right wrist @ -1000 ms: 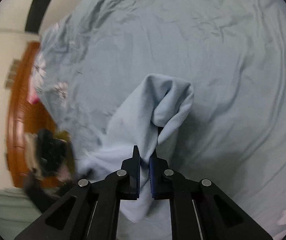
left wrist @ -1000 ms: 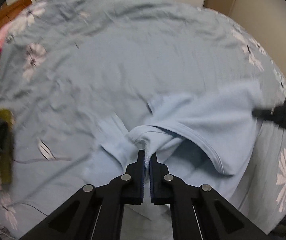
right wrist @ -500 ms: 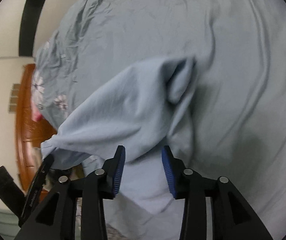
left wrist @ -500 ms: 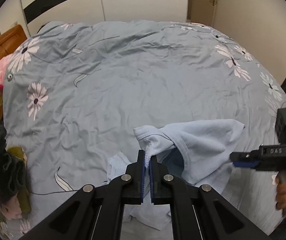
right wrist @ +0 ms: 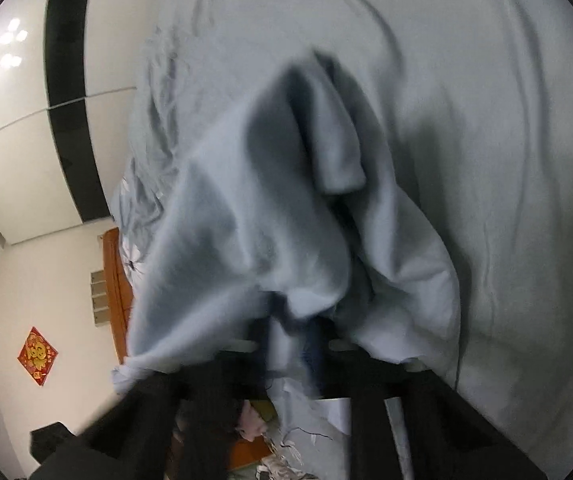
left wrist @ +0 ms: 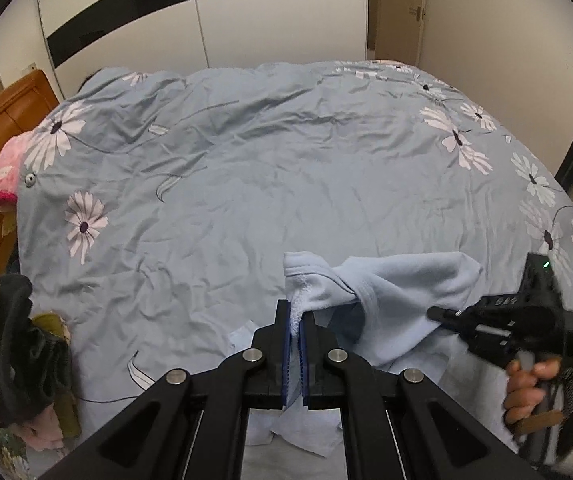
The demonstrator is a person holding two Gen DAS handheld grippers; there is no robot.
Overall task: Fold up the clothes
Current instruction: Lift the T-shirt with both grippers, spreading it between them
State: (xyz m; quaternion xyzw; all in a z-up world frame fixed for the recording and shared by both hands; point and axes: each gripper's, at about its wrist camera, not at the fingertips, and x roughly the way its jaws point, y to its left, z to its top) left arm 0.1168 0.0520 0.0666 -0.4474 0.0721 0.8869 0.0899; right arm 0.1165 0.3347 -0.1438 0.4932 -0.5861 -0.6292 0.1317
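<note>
A wide floral bedspread [left wrist: 246,184] fills the scene. Near its front edge hangs the pale blue shirt [left wrist: 398,296], bunched and unfolded, so folding has barely begun. The left gripper [left wrist: 295,322] is clamped on its collar. Half a second ago the right gripper [right wrist: 292,344] gaped wide; now cloth and blur hide its jaws, so I cannot tell.

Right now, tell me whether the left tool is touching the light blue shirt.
Touching. The left wrist view shows the left tool shut on the light blue shirt, with a bunched fold of fabric pinched between its blue pads.
</note>
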